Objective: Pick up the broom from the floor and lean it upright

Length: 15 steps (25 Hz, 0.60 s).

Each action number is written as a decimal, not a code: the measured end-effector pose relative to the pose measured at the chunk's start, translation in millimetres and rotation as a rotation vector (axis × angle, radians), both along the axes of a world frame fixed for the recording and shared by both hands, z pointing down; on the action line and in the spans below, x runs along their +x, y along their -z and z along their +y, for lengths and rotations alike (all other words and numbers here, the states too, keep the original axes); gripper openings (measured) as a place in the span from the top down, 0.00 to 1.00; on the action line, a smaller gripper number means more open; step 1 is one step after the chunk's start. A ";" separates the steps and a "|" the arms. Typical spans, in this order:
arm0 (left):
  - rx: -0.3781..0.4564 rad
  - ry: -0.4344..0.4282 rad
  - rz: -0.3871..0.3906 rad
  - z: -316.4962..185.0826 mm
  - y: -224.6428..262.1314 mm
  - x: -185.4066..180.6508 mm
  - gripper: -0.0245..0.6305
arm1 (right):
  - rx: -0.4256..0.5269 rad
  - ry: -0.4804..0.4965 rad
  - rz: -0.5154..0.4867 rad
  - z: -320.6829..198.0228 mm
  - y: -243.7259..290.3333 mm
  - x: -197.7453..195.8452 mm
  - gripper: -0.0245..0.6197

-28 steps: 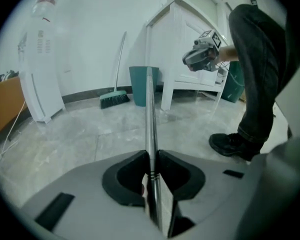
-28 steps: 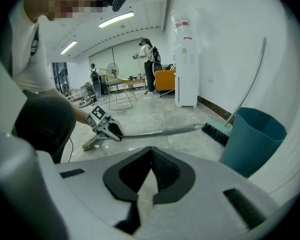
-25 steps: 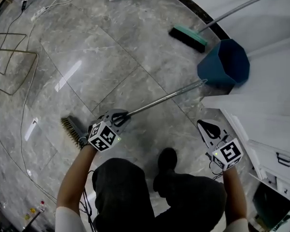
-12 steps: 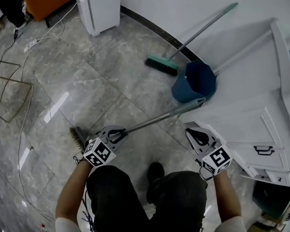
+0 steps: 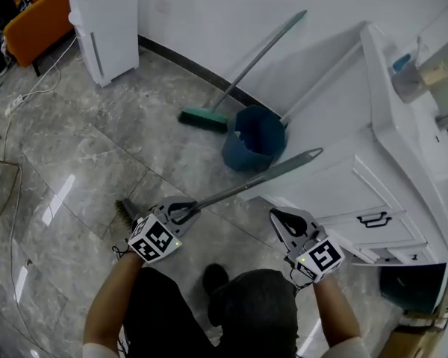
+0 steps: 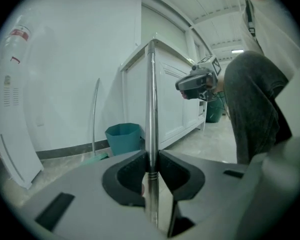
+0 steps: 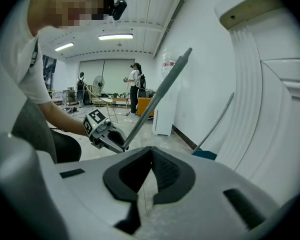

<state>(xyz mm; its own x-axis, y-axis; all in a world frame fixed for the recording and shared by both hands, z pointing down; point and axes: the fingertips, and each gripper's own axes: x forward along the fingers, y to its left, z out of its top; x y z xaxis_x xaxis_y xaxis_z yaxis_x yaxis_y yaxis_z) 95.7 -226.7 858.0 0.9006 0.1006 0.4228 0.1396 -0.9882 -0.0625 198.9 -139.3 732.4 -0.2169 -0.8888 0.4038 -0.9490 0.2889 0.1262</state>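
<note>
My left gripper (image 5: 181, 213) is shut on the broom's metal handle (image 5: 246, 183) close to the brush end. The handle slants up and right to its tip (image 5: 313, 154) in front of the white cabinet. The brown bristles (image 5: 127, 213) peek out just left of that gripper, low by the floor. In the left gripper view the handle (image 6: 151, 104) stands upright, pinched between the dark pads of my left gripper (image 6: 151, 156). My right gripper (image 5: 282, 218) hangs to the right of the handle, apart from it. Its tips (image 7: 151, 151) meet with nothing between them.
A second broom with a green head (image 5: 203, 119) leans on the wall beside a teal bin (image 5: 254, 142). The white cabinet (image 5: 392, 162) fills the right side. A white appliance (image 5: 104, 21) and an orange chair (image 5: 33, 24) stand at the upper left. People stand far off (image 7: 135, 86).
Both grippers have risen. The broom came up with the left one, its handle tip now higher and nearer the cabinet. The head view swung toward the wall.
</note>
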 end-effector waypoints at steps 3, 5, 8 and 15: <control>-0.018 -0.018 0.026 8.0 10.8 27.0 0.85 | -0.003 -0.018 0.023 10.0 6.2 5.0 0.96; -0.023 -0.026 0.045 11.4 17.8 45.5 0.85 | 0.005 -0.033 0.041 16.0 13.3 11.0 0.96; -0.029 -0.037 0.059 18.5 24.6 70.0 0.85 | 0.022 -0.065 0.051 23.7 23.2 22.8 0.96; -0.035 -0.047 0.060 28.2 36.4 114.0 0.85 | 0.048 -0.115 0.065 36.3 35.9 39.9 0.96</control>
<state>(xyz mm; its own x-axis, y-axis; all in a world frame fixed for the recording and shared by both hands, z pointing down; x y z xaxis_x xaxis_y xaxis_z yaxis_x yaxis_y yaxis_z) 209.7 -198.6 821.6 0.9181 0.1574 0.3638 0.1832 -0.9824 -0.0373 238.8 -103.0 696.5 -0.0874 -0.9247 0.3705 -0.9647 0.1712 0.1999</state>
